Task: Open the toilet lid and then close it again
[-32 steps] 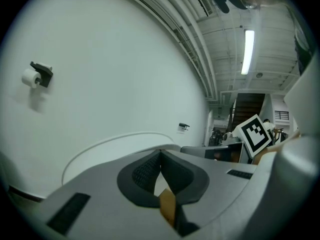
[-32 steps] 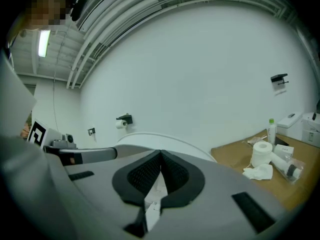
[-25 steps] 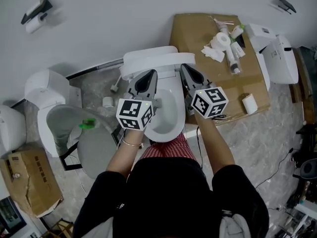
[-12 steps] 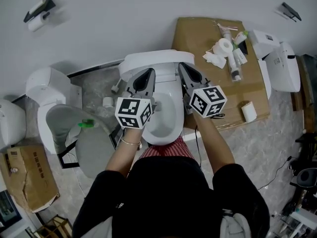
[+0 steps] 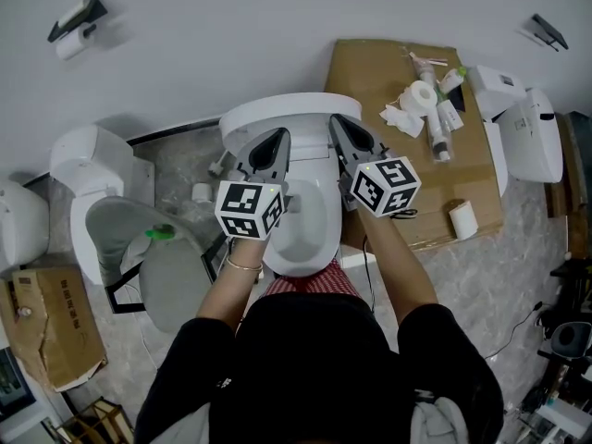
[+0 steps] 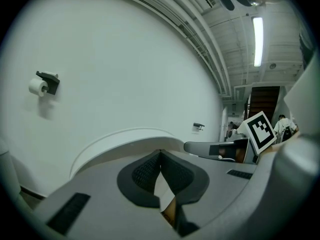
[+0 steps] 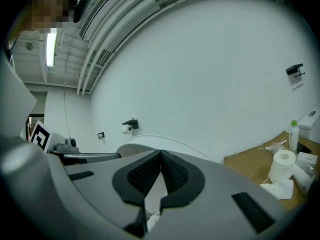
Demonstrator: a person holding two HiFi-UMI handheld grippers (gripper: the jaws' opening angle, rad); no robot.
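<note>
The white toilet (image 5: 298, 234) stands right in front of me with its bowl open. Its lid (image 5: 277, 111) is raised, and its curved edge shows just beyond both sets of jaws, as a white arc in the left gripper view (image 6: 125, 136) and in the right gripper view (image 7: 150, 143). My left gripper (image 5: 269, 143) (image 6: 160, 152) is shut with nothing between its pads and points at the left part of the lid. My right gripper (image 5: 343, 132) (image 7: 160, 152) is shut and empty too, at the lid's right part. Whether the tips touch the lid is hidden.
A second toilet (image 5: 88, 169) with a grey seat (image 5: 171, 280) stands at the left. A cardboard box (image 5: 398, 72) at the right carries a paper roll (image 5: 424, 92) and bottles. White units (image 5: 529, 126) sit at the far right, and a paper holder (image 5: 74, 21) hangs on the wall.
The lid's top edge now shows rounder and wider than before. Both shut grippers have shifted slightly toward the wall with it.
</note>
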